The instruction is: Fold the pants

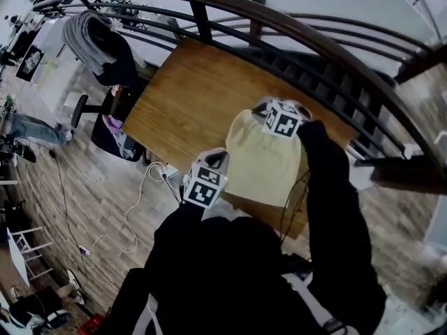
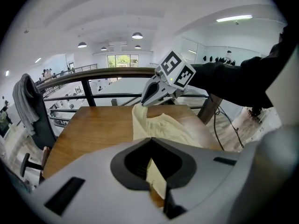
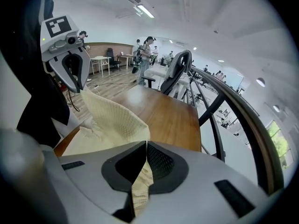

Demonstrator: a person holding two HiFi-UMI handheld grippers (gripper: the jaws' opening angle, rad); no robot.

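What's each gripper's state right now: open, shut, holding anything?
Left gripper: shut on the pale yellow pants.
Right gripper: shut on the same pants.

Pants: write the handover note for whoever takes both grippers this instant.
Left gripper: fingers shut on the near edge of the pale yellow pants.
Right gripper: fingers shut on the far edge.
Pants: the held edges are raised and the rest lies on the wooden table, at the end nearest the person.
Done: both grips made, cloth lifted.
Left: carry the held edge over, lay it flat, release. How many folds are already in cannot be told.
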